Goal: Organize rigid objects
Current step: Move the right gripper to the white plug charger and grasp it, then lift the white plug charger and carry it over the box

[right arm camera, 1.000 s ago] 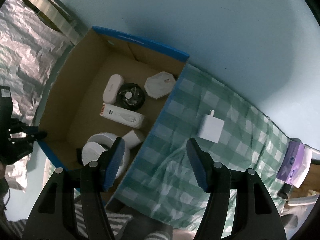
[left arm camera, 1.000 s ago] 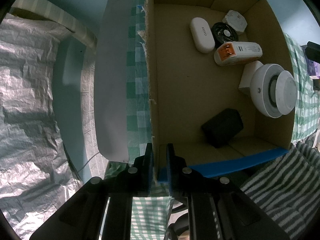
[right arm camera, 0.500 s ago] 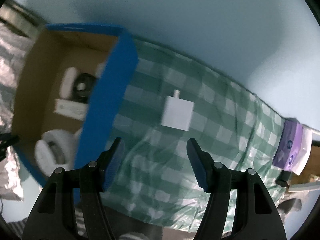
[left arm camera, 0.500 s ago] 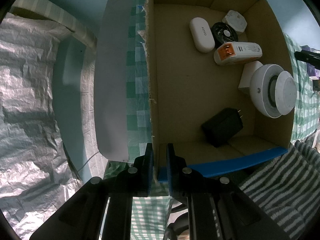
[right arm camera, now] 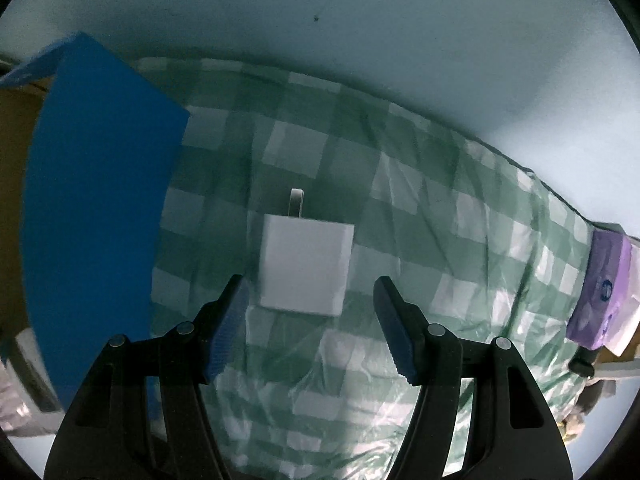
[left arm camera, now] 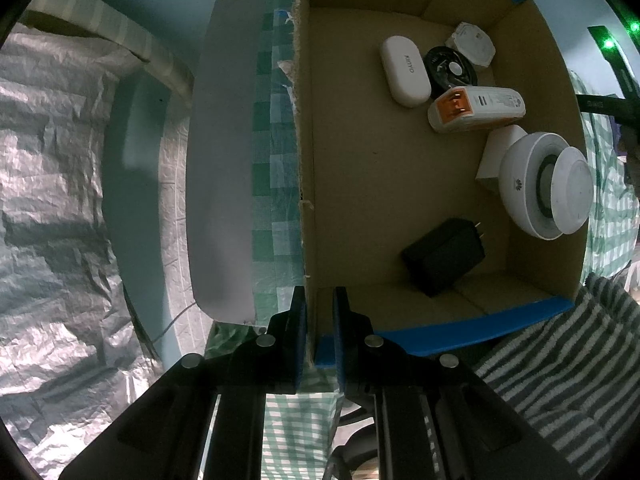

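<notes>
A white square charger (right arm camera: 305,269) with a prong at its far end lies flat on the green checked cloth (right arm camera: 440,240). My right gripper (right arm camera: 309,292) hangs open just above it, fingertips level with its near edge and to either side. My left gripper (left arm camera: 319,300) is shut on the near corner wall of the cardboard box (left arm camera: 306,160). Inside the box lie a white oval case (left arm camera: 405,71), a black round fan (left arm camera: 451,69), a white hexagonal device (left arm camera: 471,43), an orange-ended white adapter (left arm camera: 476,109), a white round router (left arm camera: 545,184) and a black charger (left arm camera: 444,255).
The box's blue outer wall (right arm camera: 96,208) stands close to the left of the charger. A purple packet (right arm camera: 604,292) lies at the cloth's right edge. Crinkled silver foil (left arm camera: 52,200) lies left of the box, striped fabric (left arm camera: 560,360) at lower right.
My right gripper has moved from over the box to the right and down; the white charger now sits large between its fingertips. The left gripper has kept still on the box wall.
</notes>
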`<state>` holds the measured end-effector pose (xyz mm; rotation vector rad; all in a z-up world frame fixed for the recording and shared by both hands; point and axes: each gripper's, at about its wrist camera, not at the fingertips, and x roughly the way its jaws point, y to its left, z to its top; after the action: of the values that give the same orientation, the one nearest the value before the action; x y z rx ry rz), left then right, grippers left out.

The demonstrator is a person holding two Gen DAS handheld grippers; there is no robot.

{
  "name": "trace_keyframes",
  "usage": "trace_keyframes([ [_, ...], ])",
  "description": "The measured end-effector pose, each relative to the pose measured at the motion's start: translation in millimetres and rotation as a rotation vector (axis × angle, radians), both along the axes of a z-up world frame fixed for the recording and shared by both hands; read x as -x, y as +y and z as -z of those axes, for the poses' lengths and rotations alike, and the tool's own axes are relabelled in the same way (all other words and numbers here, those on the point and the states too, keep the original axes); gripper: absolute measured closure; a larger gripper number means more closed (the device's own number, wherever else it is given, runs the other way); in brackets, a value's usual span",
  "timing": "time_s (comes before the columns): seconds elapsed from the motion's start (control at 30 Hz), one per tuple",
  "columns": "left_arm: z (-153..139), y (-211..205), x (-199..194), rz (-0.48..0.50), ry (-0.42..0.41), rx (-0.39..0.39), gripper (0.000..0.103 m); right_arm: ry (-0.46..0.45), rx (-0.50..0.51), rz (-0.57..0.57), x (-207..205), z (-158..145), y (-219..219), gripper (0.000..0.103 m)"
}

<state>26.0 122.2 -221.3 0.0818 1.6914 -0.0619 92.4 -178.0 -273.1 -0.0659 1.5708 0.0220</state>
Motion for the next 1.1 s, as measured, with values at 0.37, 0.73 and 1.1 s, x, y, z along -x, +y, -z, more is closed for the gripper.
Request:
trace_keyframes([
  [0.37,-2,3,1,-0.023,-0.004,0.005,0.092,0.036,0.026,-0.025,-10,25,9,0.051],
  [0.73,-3,3,1,-0.024,-0.004,0.004,0.092,0.02,0.013,-0.056,14,20,19,0.054],
  [1.1,-2,4,0,-0.017,-0.006,-0.001,0.092,0.0,-0.03,-0.082,43,-14,21,0.054],
])
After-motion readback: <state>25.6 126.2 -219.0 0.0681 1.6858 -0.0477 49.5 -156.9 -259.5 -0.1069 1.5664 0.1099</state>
